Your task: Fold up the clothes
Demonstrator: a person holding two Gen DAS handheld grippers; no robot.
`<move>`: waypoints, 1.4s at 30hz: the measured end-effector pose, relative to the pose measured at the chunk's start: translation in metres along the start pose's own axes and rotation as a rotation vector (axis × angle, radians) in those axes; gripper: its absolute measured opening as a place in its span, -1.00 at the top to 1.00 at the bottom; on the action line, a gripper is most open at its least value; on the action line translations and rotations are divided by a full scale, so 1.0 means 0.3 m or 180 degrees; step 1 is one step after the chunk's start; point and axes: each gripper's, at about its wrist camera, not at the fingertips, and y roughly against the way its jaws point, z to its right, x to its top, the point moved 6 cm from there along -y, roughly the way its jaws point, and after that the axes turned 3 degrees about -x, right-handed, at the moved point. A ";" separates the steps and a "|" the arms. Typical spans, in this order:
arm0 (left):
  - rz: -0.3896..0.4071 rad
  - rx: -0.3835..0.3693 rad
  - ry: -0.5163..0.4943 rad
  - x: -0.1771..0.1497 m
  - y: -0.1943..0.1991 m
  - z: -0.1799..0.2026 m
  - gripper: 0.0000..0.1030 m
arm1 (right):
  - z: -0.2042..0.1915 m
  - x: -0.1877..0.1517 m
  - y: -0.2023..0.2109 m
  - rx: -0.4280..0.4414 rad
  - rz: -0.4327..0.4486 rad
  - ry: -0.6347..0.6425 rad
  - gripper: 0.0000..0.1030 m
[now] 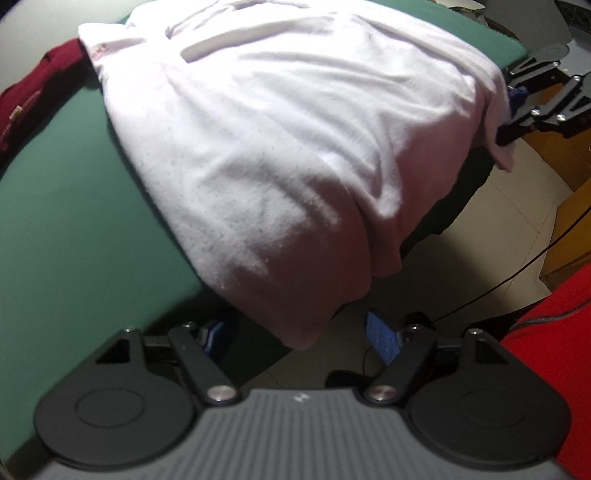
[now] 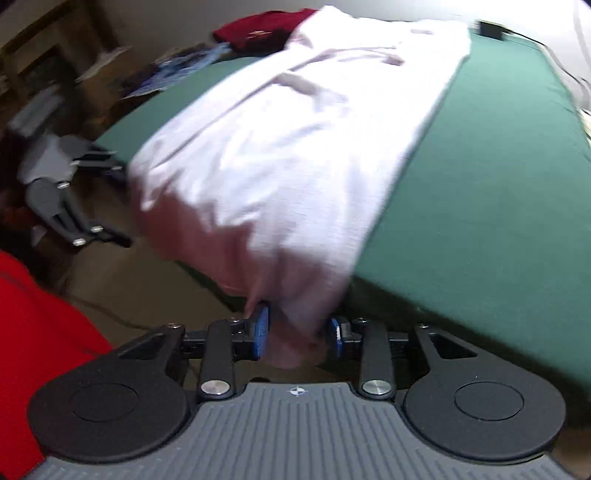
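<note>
A white garment [image 1: 280,147] lies across the green table [image 1: 66,229], its near hem hanging over the table's front edge. My left gripper [image 1: 299,338] is open, its blue pads [image 1: 382,338] wide apart on either side of the hanging corner, not touching it. In the right wrist view the same garment [image 2: 295,155] drapes over the table edge [image 2: 480,206]. My right gripper [image 2: 297,332] has the other hem corner between its blue pads [image 2: 260,330], with the jaws partly closed around the cloth. The right gripper also shows in the left wrist view [image 1: 517,125] at the garment's far corner.
A dark red garment [image 1: 33,92] lies at the far left of the table, also seen in the right wrist view [image 2: 266,27]. A red-clad body [image 1: 554,369] stands close by. Tiled floor, a black cable [image 1: 535,254] and wooden furniture [image 1: 565,147] lie beyond the table edge.
</note>
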 end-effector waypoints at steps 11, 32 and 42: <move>0.0174 0.0054 0.0024 0.009 0.022 0.041 0.32 | -0.051 -0.131 0.010 0.0012 -0.0504 -0.0246 0.77; 0.0068 -0.0004 -0.0157 0.000 0.009 -0.014 -0.23 | 0.054 -0.045 0.025 -0.0173 -0.0292 -0.0078 0.37; 0.0047 0.0134 0.0227 0.008 0.051 -0.037 0.93 | -0.027 -0.049 0.062 -0.0078 -0.0269 -0.0154 0.79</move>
